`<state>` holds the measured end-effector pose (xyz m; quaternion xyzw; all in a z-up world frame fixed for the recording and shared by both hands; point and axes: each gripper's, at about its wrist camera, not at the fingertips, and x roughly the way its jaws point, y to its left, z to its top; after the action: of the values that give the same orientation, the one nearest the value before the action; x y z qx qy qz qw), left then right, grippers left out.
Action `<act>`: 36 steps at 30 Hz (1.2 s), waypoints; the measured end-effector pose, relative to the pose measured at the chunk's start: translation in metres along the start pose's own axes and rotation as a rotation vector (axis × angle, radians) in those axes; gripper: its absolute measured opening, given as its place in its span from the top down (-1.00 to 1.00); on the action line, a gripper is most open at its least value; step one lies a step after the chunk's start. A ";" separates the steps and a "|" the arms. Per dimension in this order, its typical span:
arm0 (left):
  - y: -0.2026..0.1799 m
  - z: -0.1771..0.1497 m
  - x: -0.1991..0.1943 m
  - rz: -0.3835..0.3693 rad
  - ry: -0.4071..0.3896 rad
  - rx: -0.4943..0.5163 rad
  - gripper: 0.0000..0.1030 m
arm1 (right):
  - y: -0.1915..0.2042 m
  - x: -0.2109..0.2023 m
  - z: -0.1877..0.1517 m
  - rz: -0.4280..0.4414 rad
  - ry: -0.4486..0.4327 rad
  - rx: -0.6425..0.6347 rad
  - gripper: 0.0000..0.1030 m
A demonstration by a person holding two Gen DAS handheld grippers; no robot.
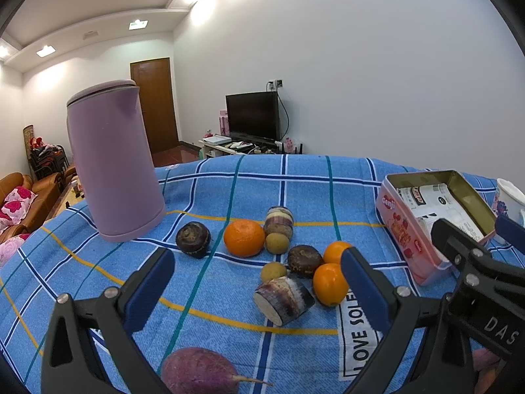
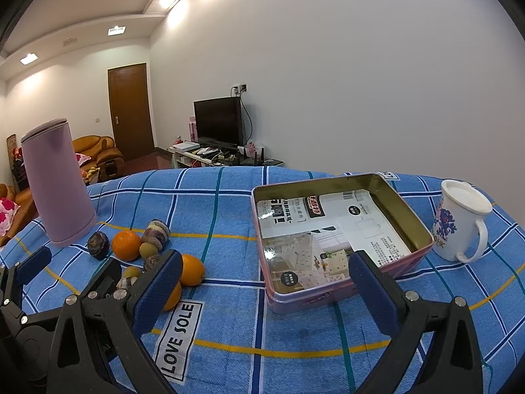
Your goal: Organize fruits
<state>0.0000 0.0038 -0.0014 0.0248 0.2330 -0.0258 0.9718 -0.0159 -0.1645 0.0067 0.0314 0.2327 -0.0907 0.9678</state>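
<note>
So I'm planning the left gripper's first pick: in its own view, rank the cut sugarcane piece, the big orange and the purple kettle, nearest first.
1. Cut sugarcane piece, just ahead, right of centre.
2. Big orange, farther back, centre.
3. Purple kettle, farthest, back left.

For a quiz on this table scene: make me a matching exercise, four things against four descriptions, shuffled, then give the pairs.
Things:
1. Kettle
2. Pink tin
3. Mug
4. Largest orange

Descriptions:
A. Lid off, printed paper lying inside
B. White with a blue pattern, lidded, right of the tin
C. Lilac, upright, at the left of the fruit
D. On the blue checked cloth between a dark round fruit and a small tan one

Pairs: 1-C, 2-A, 3-B, 4-D
</note>
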 end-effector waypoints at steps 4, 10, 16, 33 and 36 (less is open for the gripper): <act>0.000 0.000 0.000 0.000 0.000 0.001 -1.00 | 0.000 0.000 0.000 -0.001 0.000 -0.001 -0.98; 0.000 0.000 0.000 -0.001 -0.001 0.000 -1.00 | 0.000 0.000 0.000 0.000 0.001 0.000 -0.98; 0.000 0.000 0.000 0.000 0.000 -0.001 -1.00 | 0.001 0.000 0.000 -0.001 0.000 -0.001 -0.98; 0.067 -0.002 -0.015 0.062 0.086 -0.080 -1.00 | 0.001 -0.001 0.001 0.099 0.005 -0.020 -0.73; 0.092 -0.012 -0.024 0.108 0.101 -0.069 -0.98 | 0.009 0.005 -0.002 0.175 0.059 -0.041 -0.24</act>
<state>-0.0213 0.0976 0.0024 0.0051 0.2810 0.0360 0.9590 -0.0106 -0.1558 0.0031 0.0345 0.2593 0.0001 0.9652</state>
